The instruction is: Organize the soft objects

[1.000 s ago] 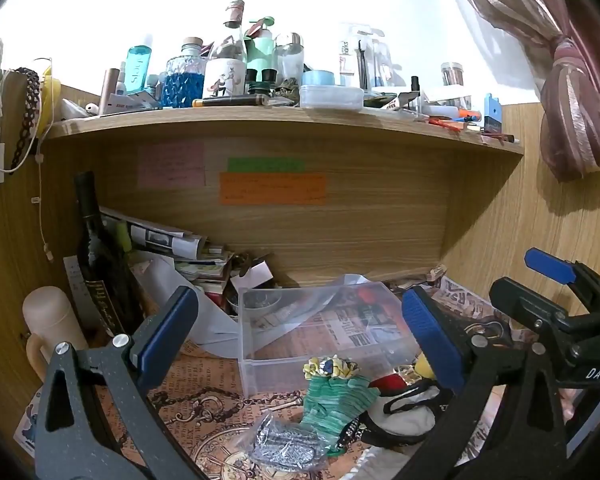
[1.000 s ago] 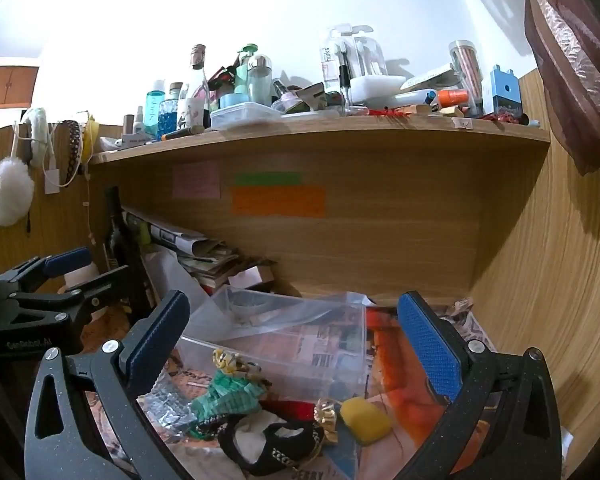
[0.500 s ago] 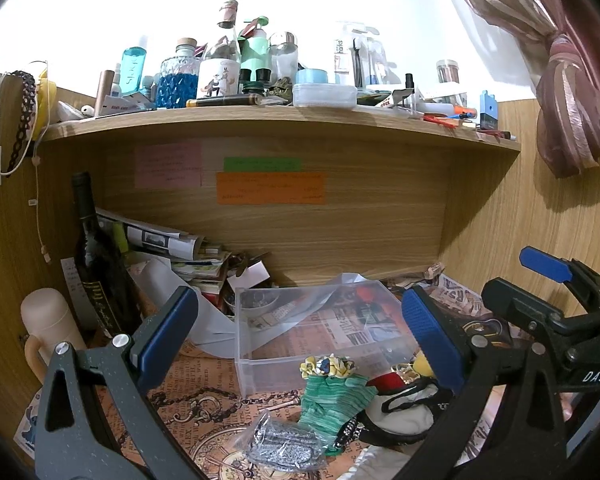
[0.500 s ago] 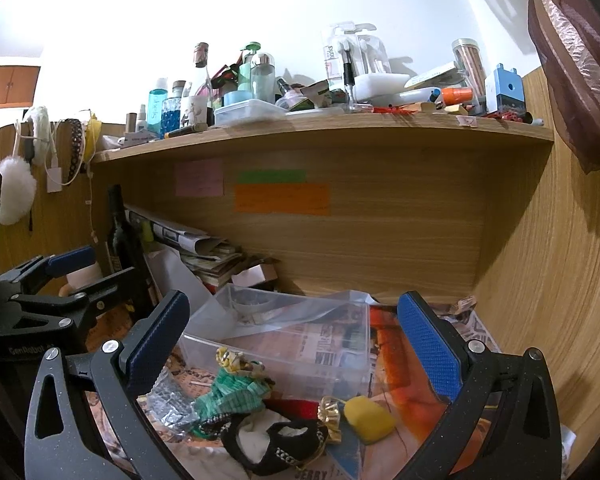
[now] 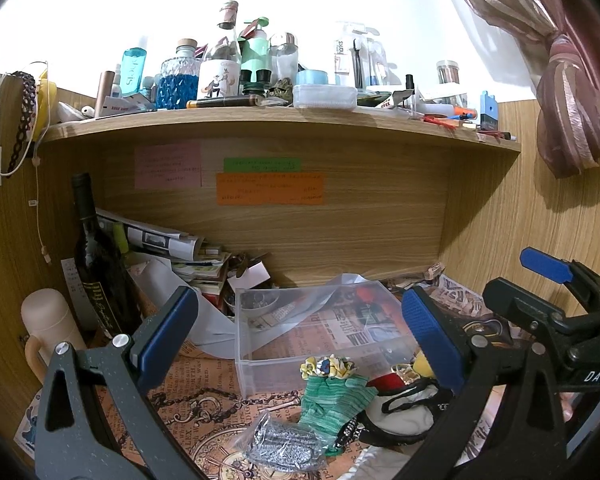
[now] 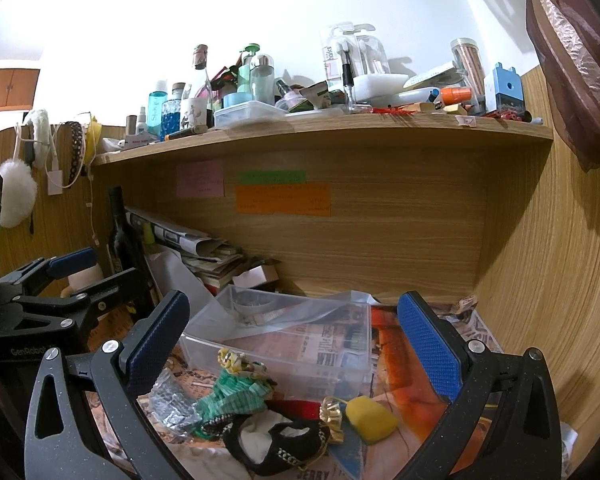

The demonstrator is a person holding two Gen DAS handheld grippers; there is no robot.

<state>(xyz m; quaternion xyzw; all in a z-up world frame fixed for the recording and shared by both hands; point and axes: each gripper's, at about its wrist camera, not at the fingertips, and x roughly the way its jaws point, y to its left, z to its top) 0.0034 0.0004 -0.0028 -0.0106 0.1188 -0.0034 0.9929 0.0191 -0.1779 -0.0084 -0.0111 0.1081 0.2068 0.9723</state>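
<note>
Left wrist view. The left gripper is hovering above the counter with its jaws spread wide and holding nothing. A clear plastic box is sitting open on the patterned paper covering the counter, under a wooden shelf. Just in front of the box a heap of soft things is lying: a green knitted glove, a yellow-and-blue scrunchie resting at its cuff against the box's front wall, a silvery scouring pad in a plastic bag touching the glove's near end, and a black-and-white cloth item to the right of the glove. A yellow sponge is peeking out beside the right blue pad. A dark wine bottle is standing upright at the left, with a beige flask beside it. The right gripper is showing at the right edge, its jaws spread.

Right wrist view. The right gripper is hanging over the same heap, jaws wide apart and holding nothing. The plastic box is lying beyond the heap; the glove, scrunchie, bagged pad and black-and-white item are clustered just in front of it. The sponge is lying to the right of them, touching a gold ribbon. The left gripper is showing at the left, apart from the heap.
</note>
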